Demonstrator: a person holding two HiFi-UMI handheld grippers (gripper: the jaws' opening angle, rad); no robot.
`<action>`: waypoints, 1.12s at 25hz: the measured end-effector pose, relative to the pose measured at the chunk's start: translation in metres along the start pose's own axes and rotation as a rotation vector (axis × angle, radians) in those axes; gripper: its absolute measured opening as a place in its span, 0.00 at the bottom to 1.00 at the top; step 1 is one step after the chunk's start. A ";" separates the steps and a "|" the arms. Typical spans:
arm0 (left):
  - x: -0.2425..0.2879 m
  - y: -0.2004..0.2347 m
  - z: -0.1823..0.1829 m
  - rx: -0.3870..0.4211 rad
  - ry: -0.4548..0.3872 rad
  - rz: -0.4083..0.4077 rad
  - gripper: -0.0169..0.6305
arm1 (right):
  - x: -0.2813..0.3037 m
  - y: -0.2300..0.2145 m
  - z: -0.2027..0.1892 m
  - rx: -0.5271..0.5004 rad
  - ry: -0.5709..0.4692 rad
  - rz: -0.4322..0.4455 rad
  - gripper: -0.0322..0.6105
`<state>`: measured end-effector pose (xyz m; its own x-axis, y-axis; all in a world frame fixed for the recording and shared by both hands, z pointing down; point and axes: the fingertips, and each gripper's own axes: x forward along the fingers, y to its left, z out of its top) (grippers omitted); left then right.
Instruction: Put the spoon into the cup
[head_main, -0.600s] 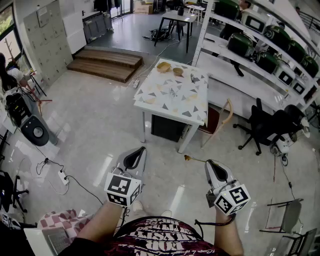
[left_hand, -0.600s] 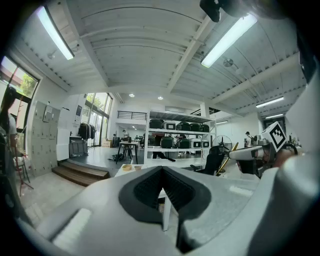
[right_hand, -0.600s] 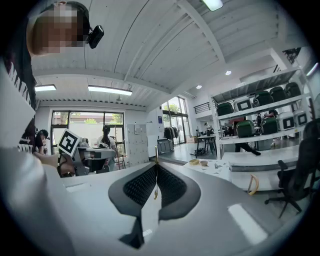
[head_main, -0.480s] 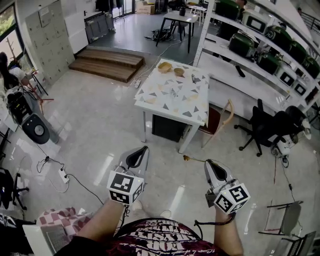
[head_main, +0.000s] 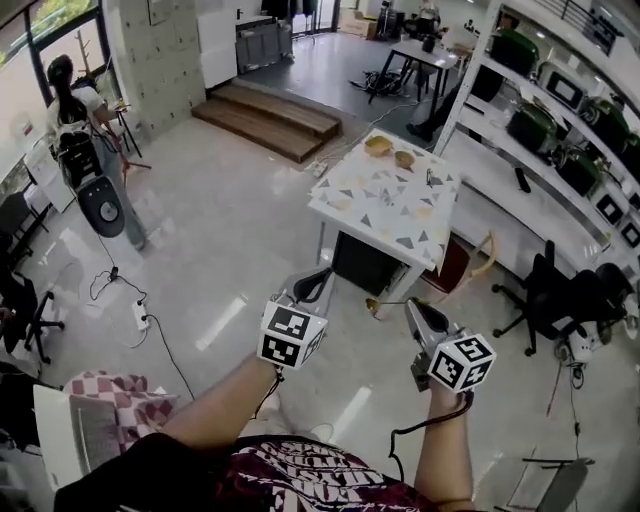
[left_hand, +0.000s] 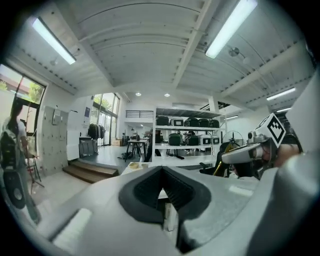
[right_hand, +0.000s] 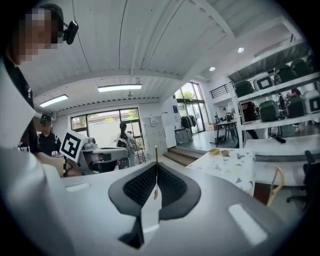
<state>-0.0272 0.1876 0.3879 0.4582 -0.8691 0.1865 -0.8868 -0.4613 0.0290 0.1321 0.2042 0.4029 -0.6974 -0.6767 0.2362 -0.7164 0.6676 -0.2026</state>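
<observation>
A slim gold spoon (head_main: 374, 304) sticks out ahead of the right gripper (head_main: 413, 308), whose jaws are clamped on its handle; in the right gripper view the spoon shows only as a thin edge-on line pinched between the black pads (right_hand: 142, 186). It hangs above the pale floor (head_main: 220, 250), on the near side of a white table (head_main: 395, 205) patterned with triangles, and well apart from the tabletop. Two wooden bowls (head_main: 378, 146) sit at the table's far end; the other small items there are too tiny to name, and no cup can be picked out with certainty. The left gripper (head_main: 318, 281) is held level beside the right one, its jaws closed together with nothing between them. The only clear print is the black-and-white squares on the marker cubes (head_main: 291, 335); the lettering on the person's dark shirt (head_main: 300, 475) is cut off at the frame's bottom edge and unreadable. Shelves (head_main: 530, 125) of green machines line the right wall, and a second person (head_main: 75, 100) stands by the windows at far left.
</observation>
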 end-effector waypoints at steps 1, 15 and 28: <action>-0.001 -0.003 -0.007 -0.010 0.003 0.002 0.03 | 0.005 0.001 -0.002 0.001 0.001 0.005 0.11; -0.019 0.011 -0.045 0.007 0.044 -0.023 0.03 | -0.030 0.032 -0.027 0.026 -0.084 -0.155 0.11; -0.041 0.053 -0.041 0.049 0.003 -0.113 0.03 | -0.006 0.061 -0.012 -0.003 -0.102 -0.242 0.11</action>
<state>-0.0954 0.2059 0.4217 0.5551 -0.8102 0.1881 -0.8251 -0.5649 0.0018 0.0926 0.2531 0.4003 -0.5043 -0.8445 0.1804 -0.8626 0.4833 -0.1492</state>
